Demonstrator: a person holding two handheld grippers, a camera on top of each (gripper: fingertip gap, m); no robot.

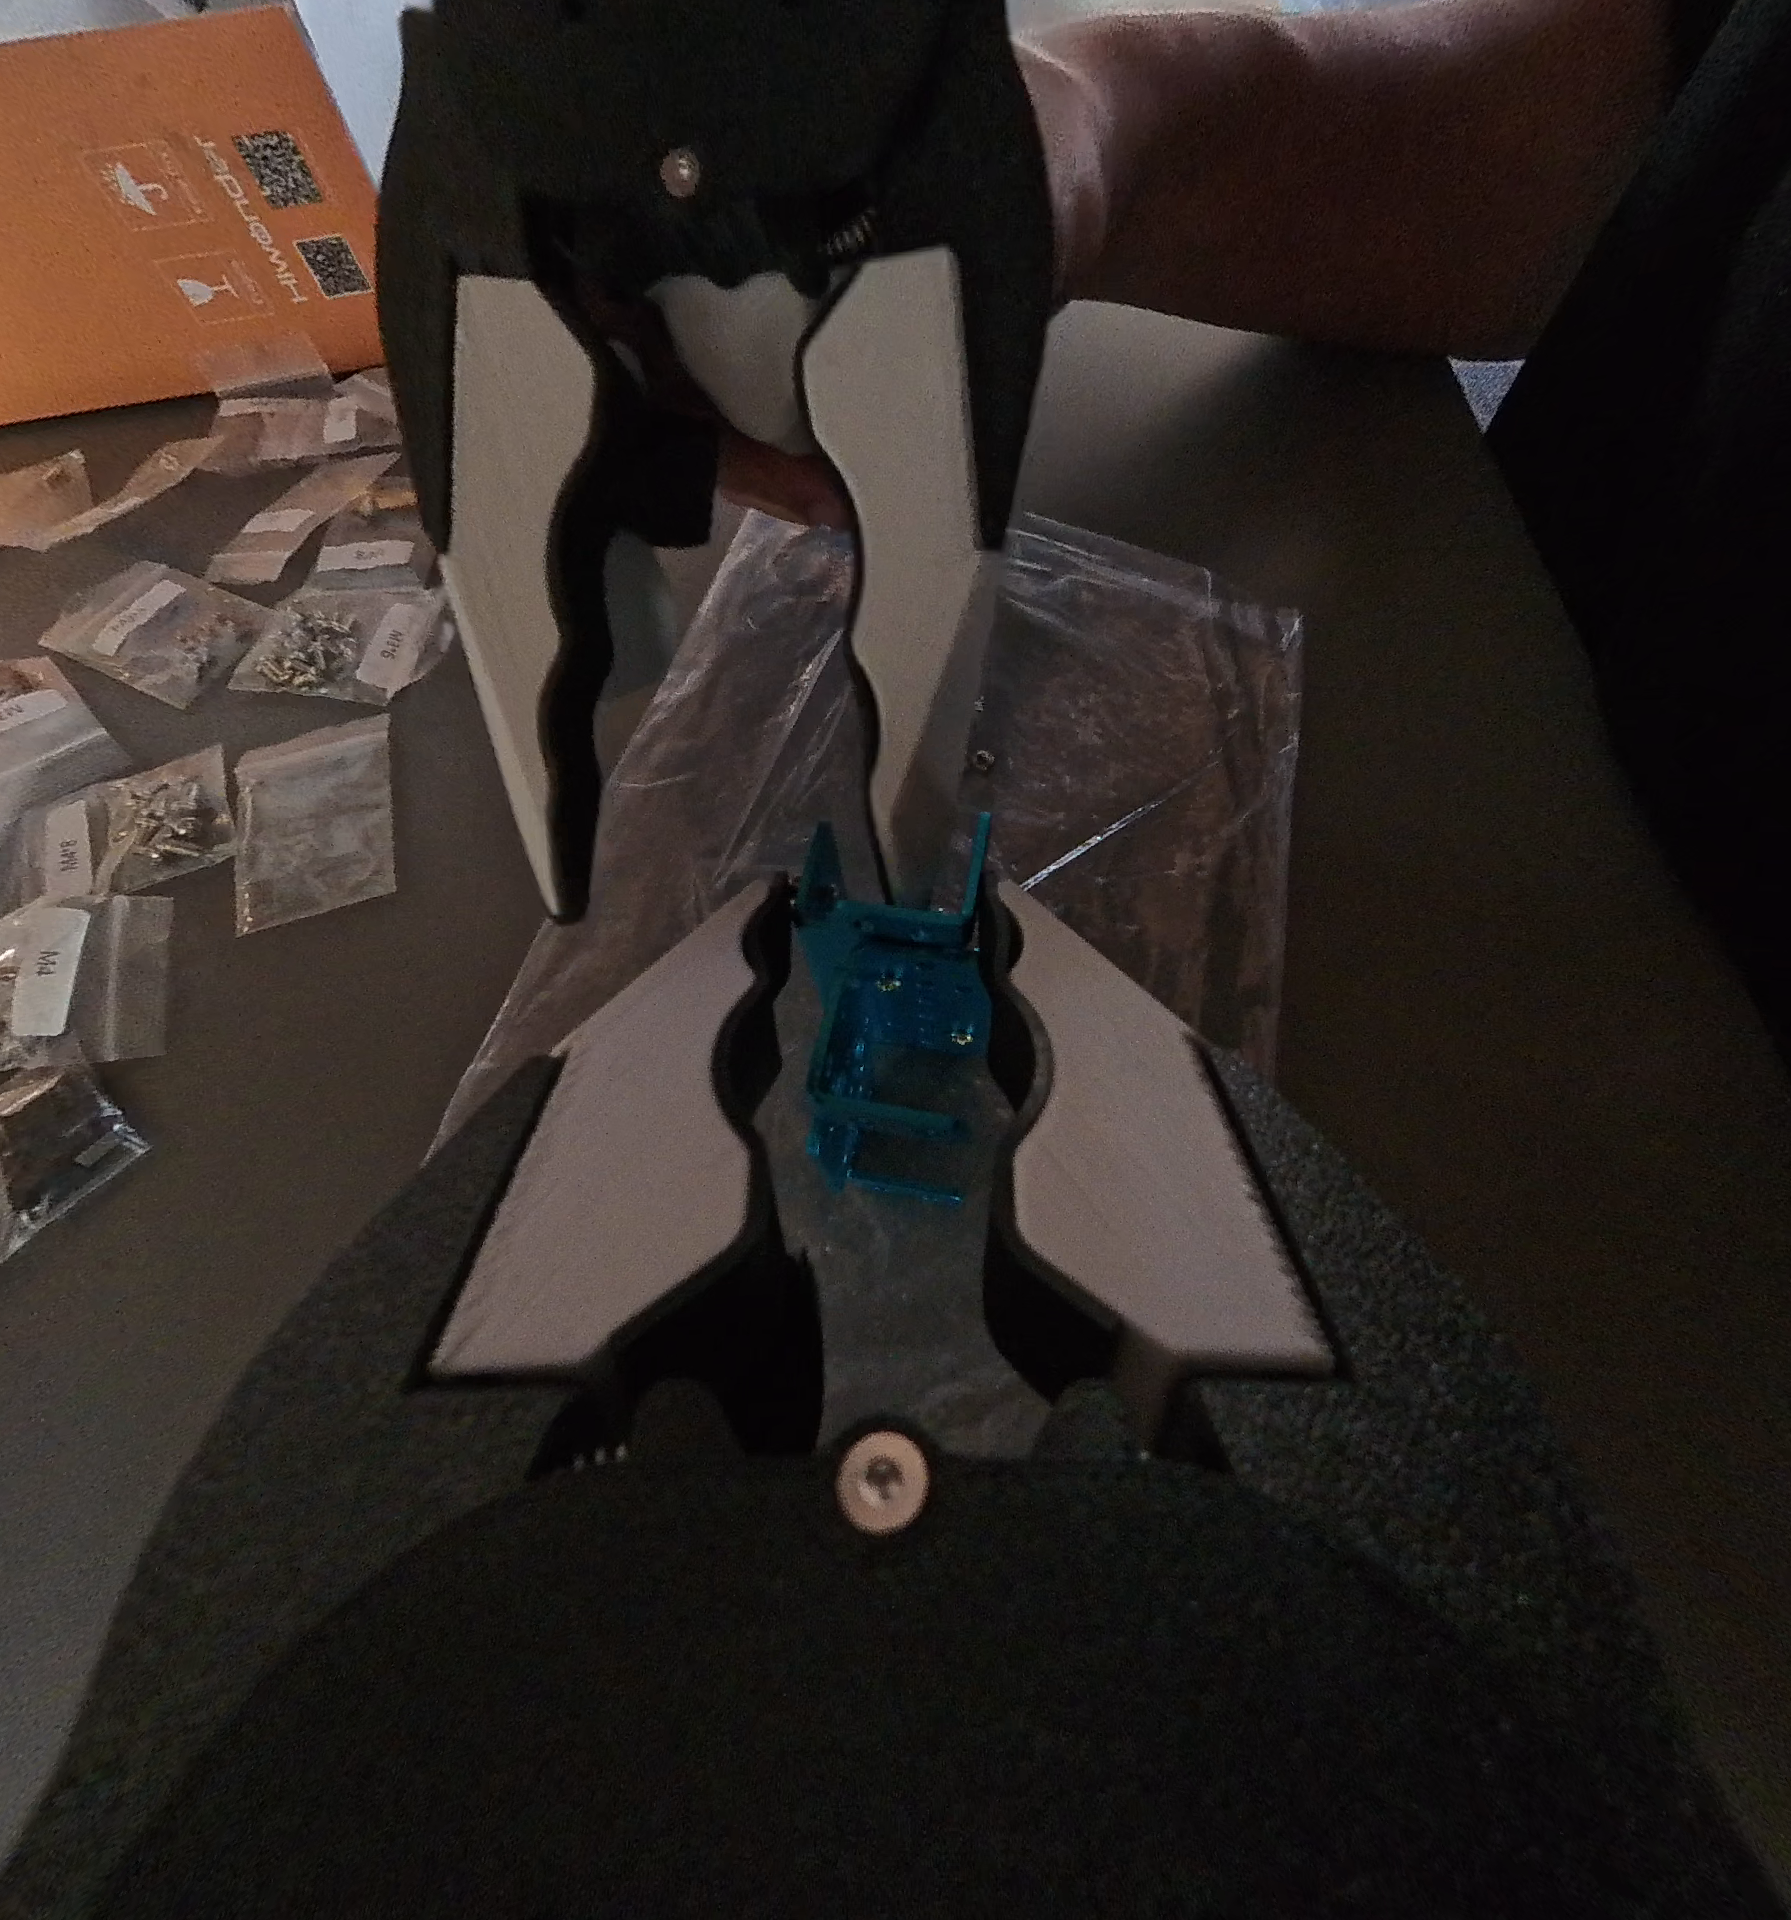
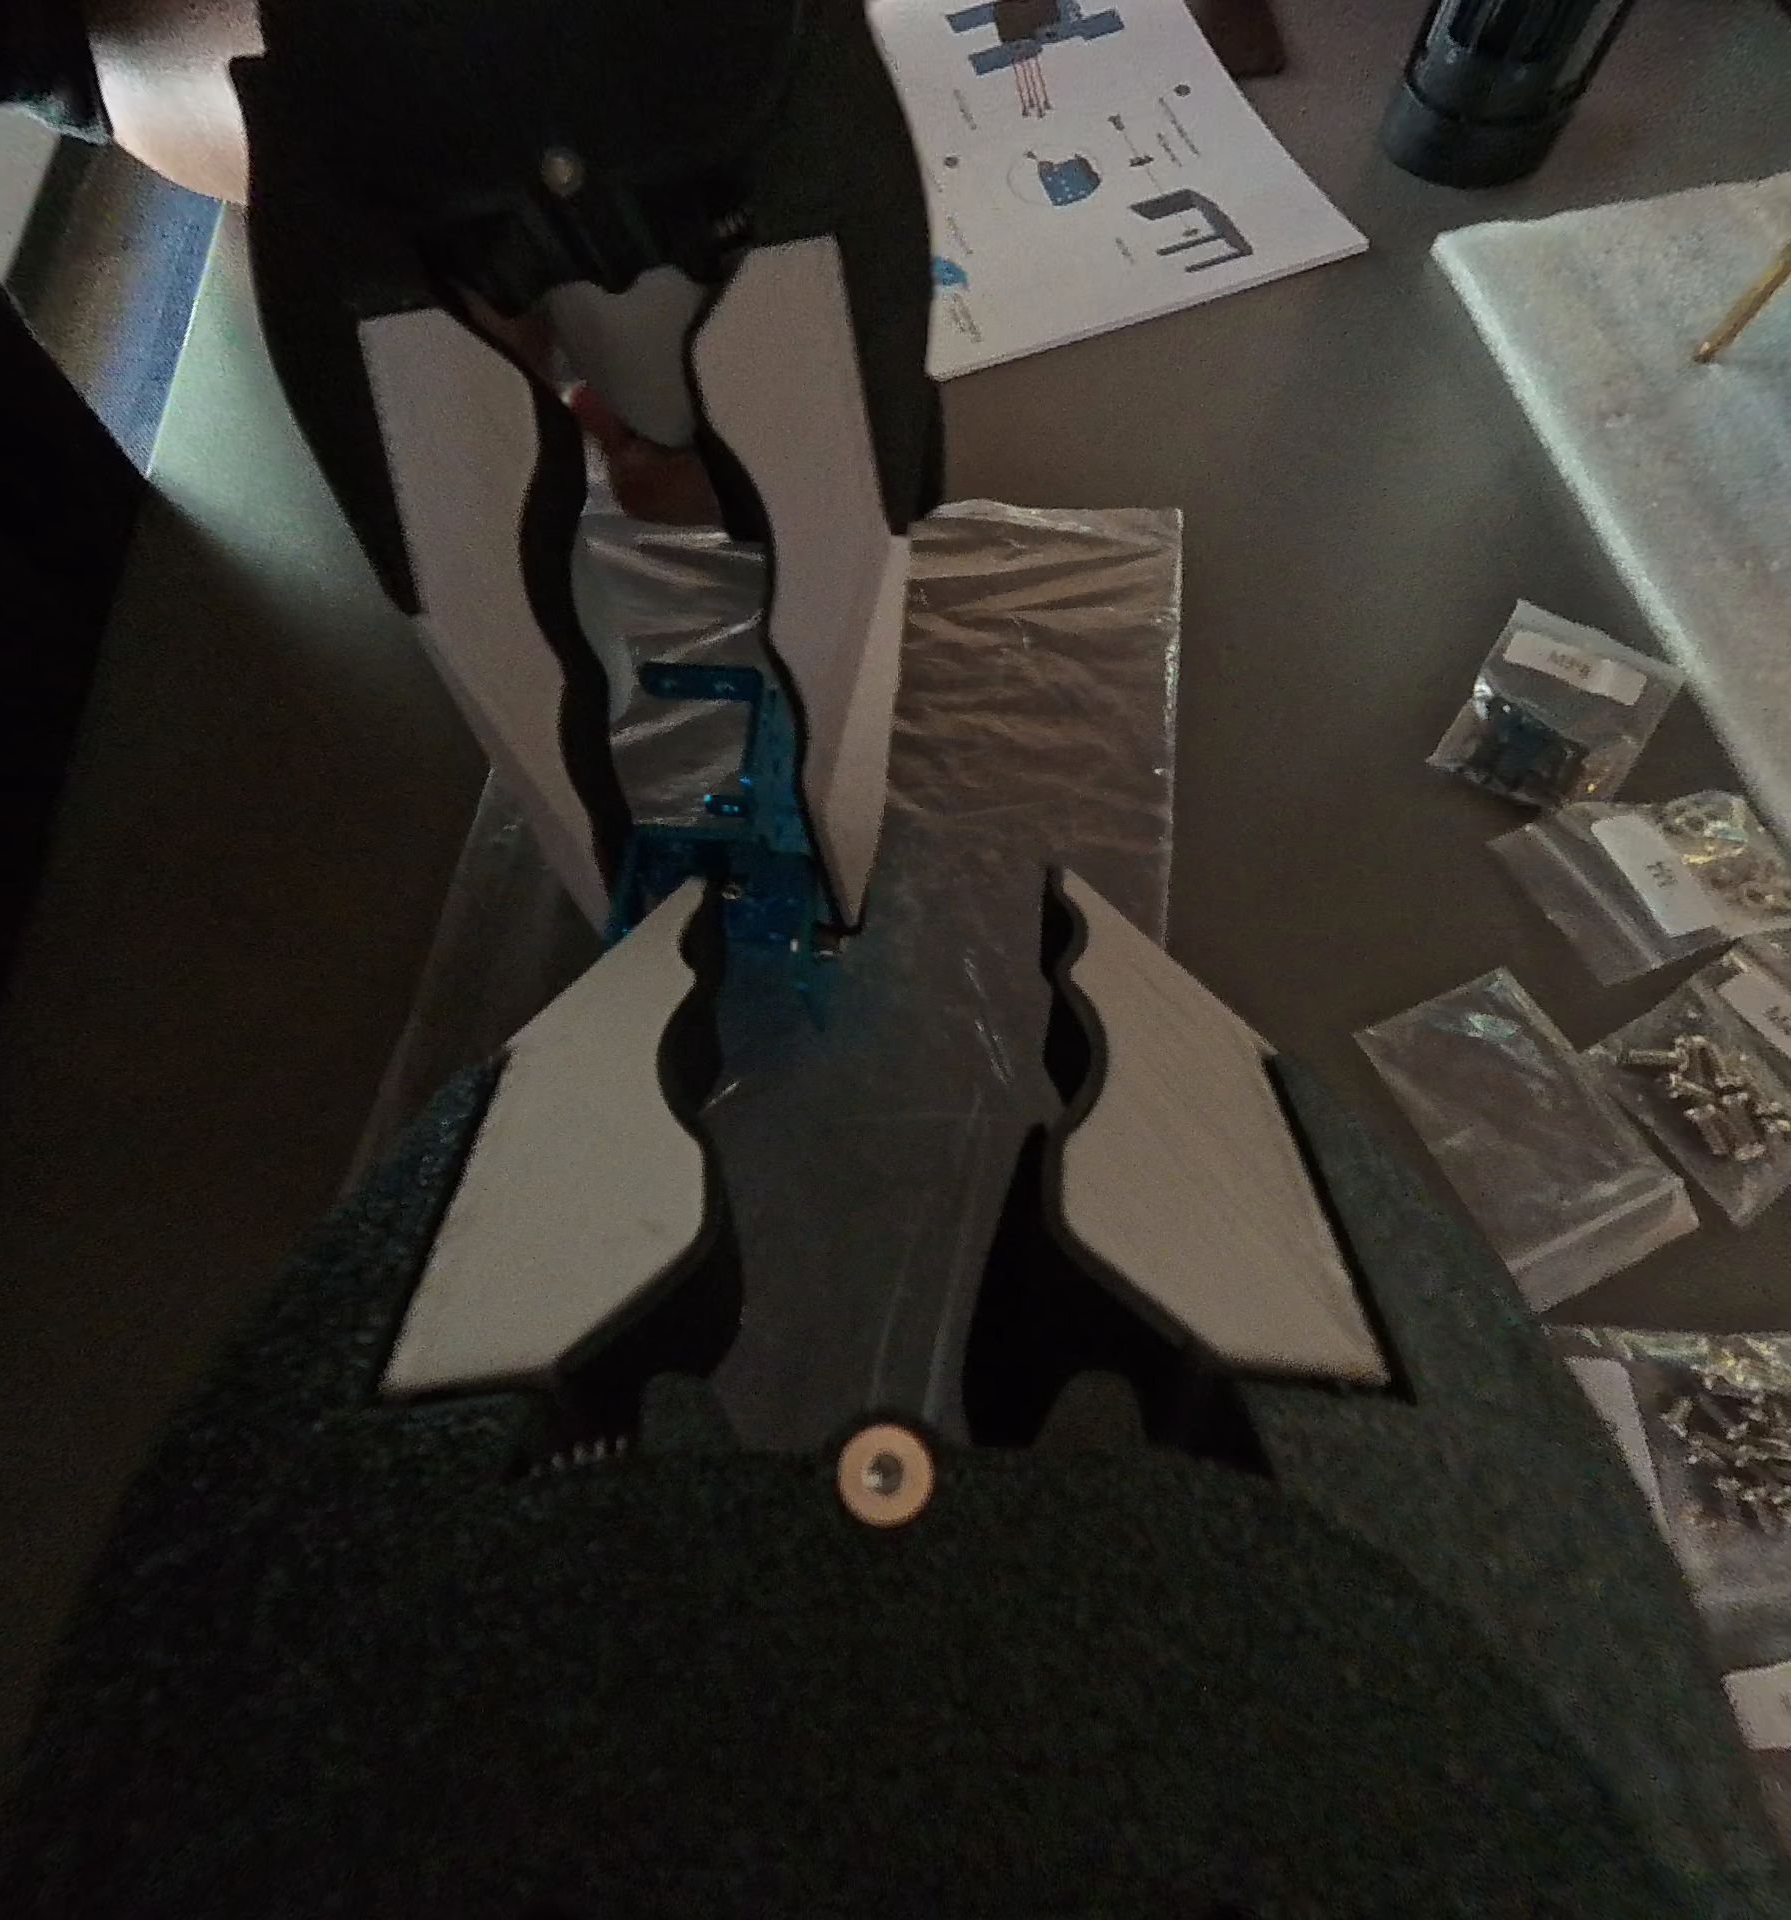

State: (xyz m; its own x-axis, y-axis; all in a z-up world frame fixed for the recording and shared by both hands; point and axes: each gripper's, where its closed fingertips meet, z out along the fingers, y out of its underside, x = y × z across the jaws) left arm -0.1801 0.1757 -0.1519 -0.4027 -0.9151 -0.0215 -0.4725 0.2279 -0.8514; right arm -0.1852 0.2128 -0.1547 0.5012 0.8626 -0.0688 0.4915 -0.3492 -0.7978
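While both grippers met over the clear plastic sheet (image 1: 1130, 707) on the grey table (image 1: 299, 1195), we saw the left gripper (image 1: 886, 914) closed around the blue metal bracket assembly (image 1: 891, 1018), fingertips against its two sides. The right gripper (image 2: 875, 894) had its fingers spread wide with nothing between them; one tip sat just beside the bracket (image 2: 756, 831).

We judged the bracket light, rigid, hard-edged and probably slick, so best taken by flat side plates, not the thin upright tabs. Its long axis ran along the left gripper's fingers, U-shaped tabs pointing away toward the right gripper.

Small bags of screws (image 1: 319, 644) lay on the table to one side, with an orange box (image 1: 122, 197) beyond. A printed instruction sheet (image 2: 1109, 156) lay past the plastic in the right wrist view.
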